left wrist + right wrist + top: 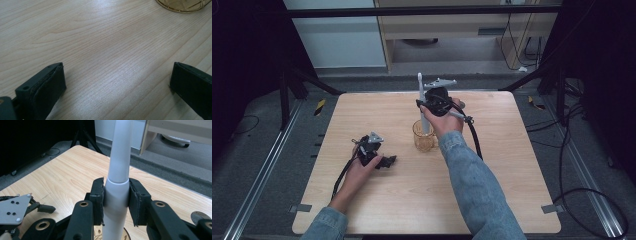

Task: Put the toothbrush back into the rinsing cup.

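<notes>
A white electric toothbrush (421, 107) stands upright with its lower end inside a clear amber glass cup (423, 136) near the middle of the wooden table (492, 165). My right gripper (427, 106) is shut on the toothbrush's handle (117, 192), both pads pressed against its sides above the cup. My left gripper (388, 161) rests low on the table to the left of the cup, jaws wide open with bare wood between them (117, 82). The cup's rim (183, 6) shows at the top right of the left gripper view.
The table's far edge borders grey floor and a pale cabinet (462, 30). Black tripod legs (307, 80) stand at the back left, cables (572, 150) trail on the floor to the right. In the right gripper view the left gripper's grey plate (12, 210) lies at lower left.
</notes>
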Demonstrator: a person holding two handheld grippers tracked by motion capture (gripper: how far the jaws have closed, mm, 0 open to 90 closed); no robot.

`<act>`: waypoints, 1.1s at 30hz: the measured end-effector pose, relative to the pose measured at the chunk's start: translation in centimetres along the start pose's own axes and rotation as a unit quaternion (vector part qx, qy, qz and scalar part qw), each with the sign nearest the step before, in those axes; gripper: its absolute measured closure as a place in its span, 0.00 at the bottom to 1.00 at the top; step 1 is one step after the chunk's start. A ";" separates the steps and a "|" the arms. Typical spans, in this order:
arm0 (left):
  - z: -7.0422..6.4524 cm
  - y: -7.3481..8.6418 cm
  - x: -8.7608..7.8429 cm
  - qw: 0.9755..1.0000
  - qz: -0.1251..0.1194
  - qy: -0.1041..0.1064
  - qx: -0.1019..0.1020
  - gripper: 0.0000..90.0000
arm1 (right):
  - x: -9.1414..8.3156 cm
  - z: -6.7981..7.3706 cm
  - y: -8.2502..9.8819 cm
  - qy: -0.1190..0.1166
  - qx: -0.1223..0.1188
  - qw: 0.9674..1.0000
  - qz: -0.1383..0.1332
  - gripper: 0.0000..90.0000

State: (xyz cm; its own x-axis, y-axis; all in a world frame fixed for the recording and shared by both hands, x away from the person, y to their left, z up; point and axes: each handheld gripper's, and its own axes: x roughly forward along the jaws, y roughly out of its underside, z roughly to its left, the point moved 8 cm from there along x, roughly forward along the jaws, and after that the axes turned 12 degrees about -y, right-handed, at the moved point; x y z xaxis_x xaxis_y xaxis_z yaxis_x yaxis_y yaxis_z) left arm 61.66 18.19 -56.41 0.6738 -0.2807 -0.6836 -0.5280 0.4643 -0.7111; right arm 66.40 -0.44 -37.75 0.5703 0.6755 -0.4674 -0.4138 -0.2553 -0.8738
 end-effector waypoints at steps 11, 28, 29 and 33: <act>0.0 0.0 0.0 1.000 0.000 0.000 0.000 0.00 | 1.0 -0.2 1.6 -0.001 0.006 1.000 0.011 0.75; 0.0 0.0 0.0 1.000 0.000 0.000 0.000 0.00 | 2.1 -0.2 3.2 -0.004 0.017 1.000 0.019 0.75; 0.0 0.0 0.0 1.000 0.000 0.000 0.000 0.00 | 2.1 -0.2 3.2 -0.004 0.017 1.000 0.019 0.75; 0.0 0.0 0.0 1.000 0.000 0.000 0.000 0.00 | 2.2 -0.2 3.5 -0.004 0.017 1.000 0.024 0.75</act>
State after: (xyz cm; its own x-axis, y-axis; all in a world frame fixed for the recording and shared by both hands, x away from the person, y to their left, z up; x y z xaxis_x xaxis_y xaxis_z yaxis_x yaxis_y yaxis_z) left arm 61.65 18.19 -56.41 0.6739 -0.2813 -0.6832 -0.5280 0.4634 -0.7117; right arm 66.39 0.00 -41.91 0.5436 0.6685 -0.5075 -0.4640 -0.2644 -0.8454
